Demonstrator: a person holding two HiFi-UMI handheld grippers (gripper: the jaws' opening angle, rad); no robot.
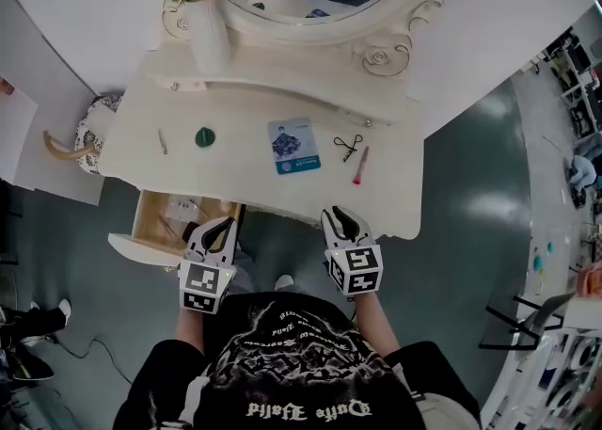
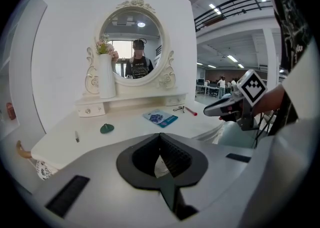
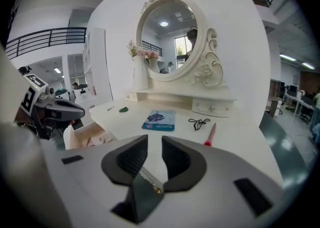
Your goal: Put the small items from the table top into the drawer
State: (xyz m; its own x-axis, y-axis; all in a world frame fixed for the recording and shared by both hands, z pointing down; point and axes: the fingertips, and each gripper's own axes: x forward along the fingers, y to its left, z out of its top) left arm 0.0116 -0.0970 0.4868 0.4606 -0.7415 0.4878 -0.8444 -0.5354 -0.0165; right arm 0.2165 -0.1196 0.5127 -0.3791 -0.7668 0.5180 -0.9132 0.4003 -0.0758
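White table (image 1: 235, 179), drawer (image 1: 155, 223) open, items on top.
Card (image 1: 293, 146), curler (image 1: 348, 145), pen (image 1: 360, 165), green disc (image 1: 205, 137) on table. Left tongs (image 1: 214, 229) together by drawer; right tongs (image 1: 340, 222) slightly apart, empty.

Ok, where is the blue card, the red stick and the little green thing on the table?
blue card (image 1: 293, 146): head view, the middle of its face.
red stick (image 1: 360, 165): head view, halfway along its length.
little green thing (image 1: 206, 137): head view, its centre.
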